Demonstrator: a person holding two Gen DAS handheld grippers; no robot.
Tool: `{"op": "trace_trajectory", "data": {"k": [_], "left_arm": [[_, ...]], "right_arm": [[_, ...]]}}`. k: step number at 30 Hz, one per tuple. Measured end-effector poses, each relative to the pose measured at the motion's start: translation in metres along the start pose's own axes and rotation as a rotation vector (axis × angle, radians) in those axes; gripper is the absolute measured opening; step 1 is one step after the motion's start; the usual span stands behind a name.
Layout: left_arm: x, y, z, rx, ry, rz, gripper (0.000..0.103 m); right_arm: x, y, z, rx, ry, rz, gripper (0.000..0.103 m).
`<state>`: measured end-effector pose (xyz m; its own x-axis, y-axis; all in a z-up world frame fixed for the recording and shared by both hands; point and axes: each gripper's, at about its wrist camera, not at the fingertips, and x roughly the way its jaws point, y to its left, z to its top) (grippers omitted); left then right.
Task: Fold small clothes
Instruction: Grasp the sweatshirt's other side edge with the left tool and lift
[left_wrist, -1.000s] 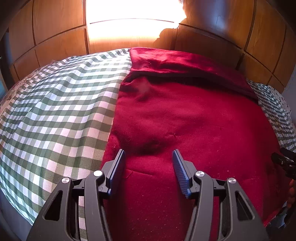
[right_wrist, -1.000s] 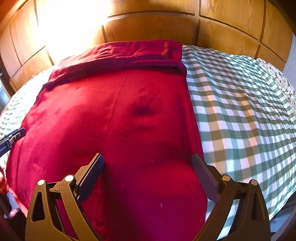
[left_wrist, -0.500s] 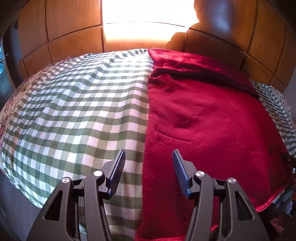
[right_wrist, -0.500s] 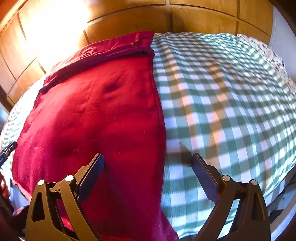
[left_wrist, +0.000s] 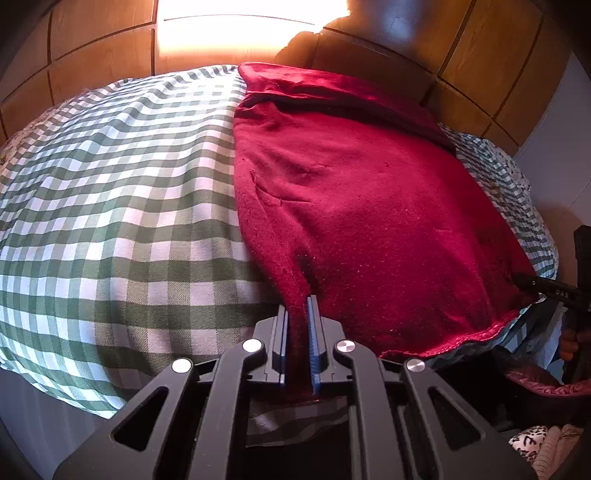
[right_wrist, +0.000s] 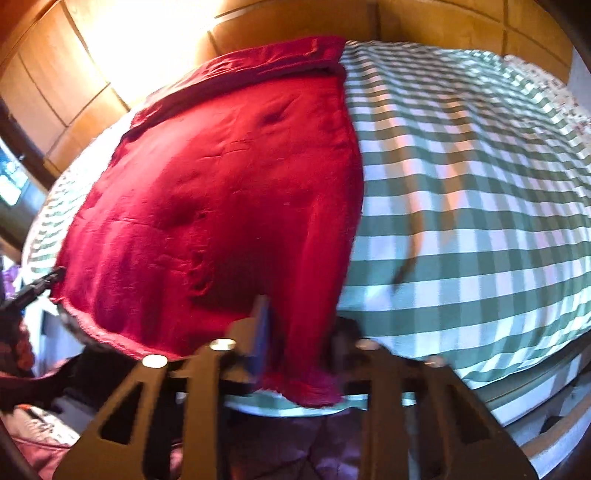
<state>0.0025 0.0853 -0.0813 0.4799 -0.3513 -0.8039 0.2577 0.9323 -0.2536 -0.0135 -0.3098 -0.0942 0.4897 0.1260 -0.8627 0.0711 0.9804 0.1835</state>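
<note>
Both grippers had just been closing, and each now pinched a near corner of the red garment: the left gripper (left_wrist: 302, 321) clamped on the garment's left corner, the right gripper (right_wrist: 295, 332) on its right corner, though that view was blurred and the grip is read partly from how the cloth bunched between the jaws.

Largest first: the bed (left_wrist: 110, 192), under a green-checked cover, carried the red garment (left_wrist: 351, 192), which lay spread flat toward the wooden headboard (left_wrist: 480, 59), its near hem hanging just over the bed's edge.

To fold well from here, I judged both corners should rise together and travel evenly toward the far edge, keeping the hem taut between them so no crease forms. Uneven lifting would likely skew the fold. The far band (left_wrist: 332, 88), apparently already turned over, makes a natural line to match.
</note>
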Motion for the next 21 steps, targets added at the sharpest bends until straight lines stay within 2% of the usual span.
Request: {"op": "trace_trajectory", "data": {"k": [5,8,11,14,16,17,18,19,20,21], "left_arm": [[-0.014,0.025,0.041,-0.144,-0.083,-0.155,0.006],[-0.013,0.031,0.075,-0.172,-0.134,-0.199,0.006],[0.006,0.037,0.113,-0.205,-0.146,-0.187,0.005],[0.032,0.047,0.152,-0.283,-0.147,-0.169,0.007],[0.046,0.056,0.173,-0.333,-0.149,-0.158,0.025],[0.049,0.061,0.179,-0.363,-0.158,-0.134,0.045],[0.051,0.067,0.183,-0.389,-0.174,-0.112,0.05],[0.052,0.072,0.186,-0.396,-0.182,-0.111,0.05],[0.052,0.075,0.186,-0.395,-0.182,-0.11,0.052],[0.051,0.077,0.182,-0.392,-0.182,-0.105,0.054]], "right_arm": [[-0.023,0.002,0.037,0.027,-0.111,0.114,0.01],[-0.021,-0.004,0.069,0.072,-0.17,0.154,0.01],[-0.009,-0.011,0.105,0.115,-0.199,0.166,0.01],[0.012,-0.018,0.142,0.158,-0.202,0.155,0.01],[0.022,-0.026,0.164,0.204,-0.221,0.167,0.011],[0.025,-0.029,0.173,0.217,-0.232,0.184,0.021],[0.027,-0.032,0.179,0.228,-0.235,0.2,0.032],[0.027,-0.036,0.183,0.254,-0.24,0.225,0.064],[0.024,-0.04,0.183,0.277,-0.256,0.225,0.086],[0.018,-0.043,0.181,0.299,-0.293,0.201,0.088]]}}
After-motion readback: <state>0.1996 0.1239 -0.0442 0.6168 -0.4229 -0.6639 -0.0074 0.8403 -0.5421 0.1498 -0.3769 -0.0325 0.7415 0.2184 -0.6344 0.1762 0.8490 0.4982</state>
